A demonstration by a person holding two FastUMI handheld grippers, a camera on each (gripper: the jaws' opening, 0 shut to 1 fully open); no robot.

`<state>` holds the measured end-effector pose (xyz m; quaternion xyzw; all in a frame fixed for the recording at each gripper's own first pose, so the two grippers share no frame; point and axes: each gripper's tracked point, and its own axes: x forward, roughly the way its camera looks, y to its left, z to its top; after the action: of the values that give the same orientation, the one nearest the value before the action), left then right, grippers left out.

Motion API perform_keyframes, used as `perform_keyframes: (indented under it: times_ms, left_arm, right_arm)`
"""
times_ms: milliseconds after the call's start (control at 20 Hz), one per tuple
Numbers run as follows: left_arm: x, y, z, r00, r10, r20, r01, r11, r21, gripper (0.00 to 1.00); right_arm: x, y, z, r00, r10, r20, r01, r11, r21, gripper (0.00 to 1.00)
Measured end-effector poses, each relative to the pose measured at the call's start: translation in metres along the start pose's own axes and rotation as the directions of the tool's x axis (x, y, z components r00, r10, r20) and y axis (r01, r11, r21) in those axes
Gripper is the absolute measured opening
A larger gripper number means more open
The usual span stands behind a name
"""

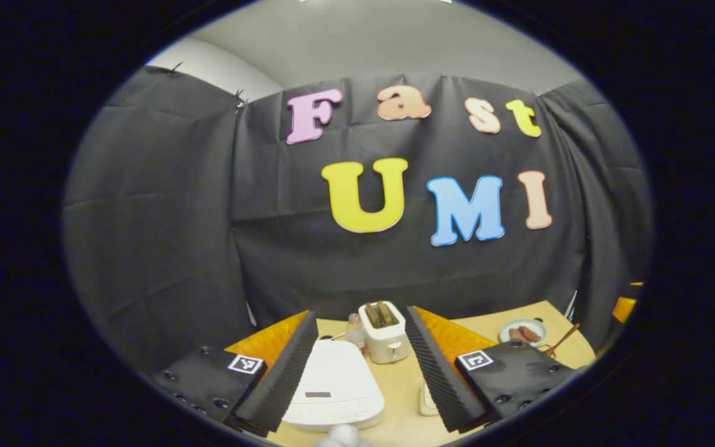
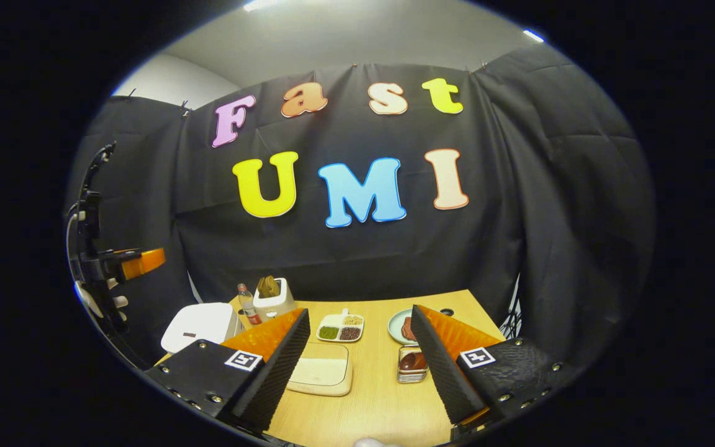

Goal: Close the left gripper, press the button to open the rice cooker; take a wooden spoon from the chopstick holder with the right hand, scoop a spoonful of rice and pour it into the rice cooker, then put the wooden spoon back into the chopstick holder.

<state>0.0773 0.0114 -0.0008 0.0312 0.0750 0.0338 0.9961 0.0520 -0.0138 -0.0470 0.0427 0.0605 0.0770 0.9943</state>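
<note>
The white rice cooker (image 1: pixel 336 385) lies low between the spread fingers of my left gripper (image 1: pixel 360 313), lid down; the gripper is open and holds nothing. A thin wooden handle (image 1: pixel 562 340) leans at the far right, beside a plate. In the right gripper view the rice cooker (image 2: pixel 199 326) stands at the table's left end. A divided tray (image 2: pixel 340 328) of grains sits mid-table. My right gripper (image 2: pixel 359 310) hangs open above the table, holding nothing. The left gripper (image 2: pixel 128 264) and the hand holding it show at the far left, above the cooker.
A toaster (image 1: pixel 384 332) and a small bottle (image 1: pixel 354 332) stand behind the cooker. A plate with brown food (image 1: pixel 522 332) is at the right. A pale cutting board (image 2: pixel 320 372), a glass box (image 2: pixel 412 363) and a plate (image 2: pixel 398 326) lie under the right gripper.
</note>
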Motion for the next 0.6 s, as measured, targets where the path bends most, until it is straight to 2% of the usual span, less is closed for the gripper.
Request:
perform_keyframes:
  times_ms: [150,200,300,600]
  left_arm:
    - [-0.030,-0.011,0.001,0.999,-0.019,0.035,0.020,0.999,-0.031,1.00]
    - [-0.041,-0.015,-0.002,0.999,-0.025,0.032,0.026,0.999,-0.031,1.00]
    - [-0.056,-0.017,-0.004,0.998,-0.032,0.046,0.033,0.999,-0.023,1.00]
    - [-0.064,-0.009,-0.009,0.999,-0.027,0.032,0.029,0.997,-0.065,0.99]
  right_arm:
    - [-0.004,-0.002,0.020,0.998,-0.018,0.057,0.018,1.000,0.002,1.00]
    - [-0.005,-0.002,0.026,0.997,-0.022,0.072,0.022,1.000,0.004,0.96]
    - [-0.009,-0.001,0.032,0.995,-0.029,0.091,0.029,1.000,0.004,1.00]
    - [-0.014,0.006,0.033,0.996,-0.031,0.087,0.033,0.999,-0.015,1.00]
